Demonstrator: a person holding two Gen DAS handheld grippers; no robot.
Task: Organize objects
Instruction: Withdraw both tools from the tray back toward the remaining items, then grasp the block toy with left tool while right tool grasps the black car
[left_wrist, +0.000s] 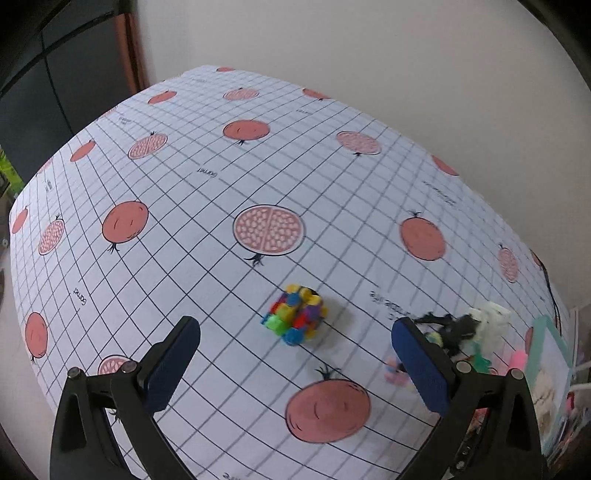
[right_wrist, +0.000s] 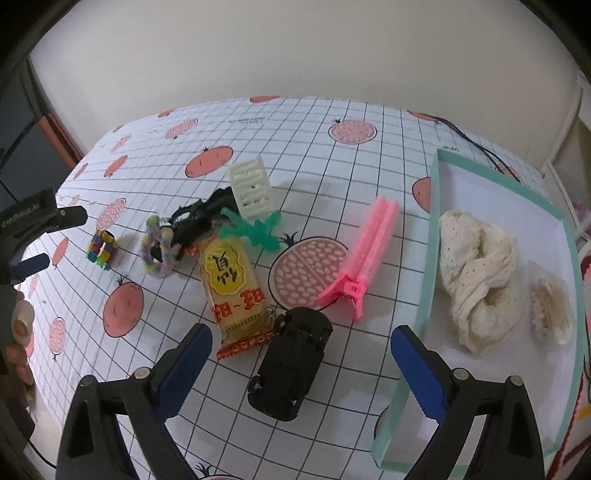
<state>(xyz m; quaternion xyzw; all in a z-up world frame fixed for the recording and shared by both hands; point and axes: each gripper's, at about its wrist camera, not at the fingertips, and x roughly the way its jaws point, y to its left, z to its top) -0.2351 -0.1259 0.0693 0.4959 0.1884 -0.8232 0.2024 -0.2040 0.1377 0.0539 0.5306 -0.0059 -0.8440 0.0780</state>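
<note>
Multicolour bead bracelet (left_wrist: 294, 314) alone on tablecloth; cream scrunchie (right_wrist: 476, 273) inside tray (right_wrist: 424, 295).

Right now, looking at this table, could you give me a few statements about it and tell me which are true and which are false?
1. The pink hair clip lies inside the teal-rimmed tray. False: it lies on the tablecloth beside the tray.
2. A cream scrunchie sits in the tray. True.
3. The right gripper has its jaws shut on the black hair claw. False: the jaws stand open.
4. The left gripper is open, holding nothing. True.
5. The yellow snack packet lies on the tablecloth. True.
</note>
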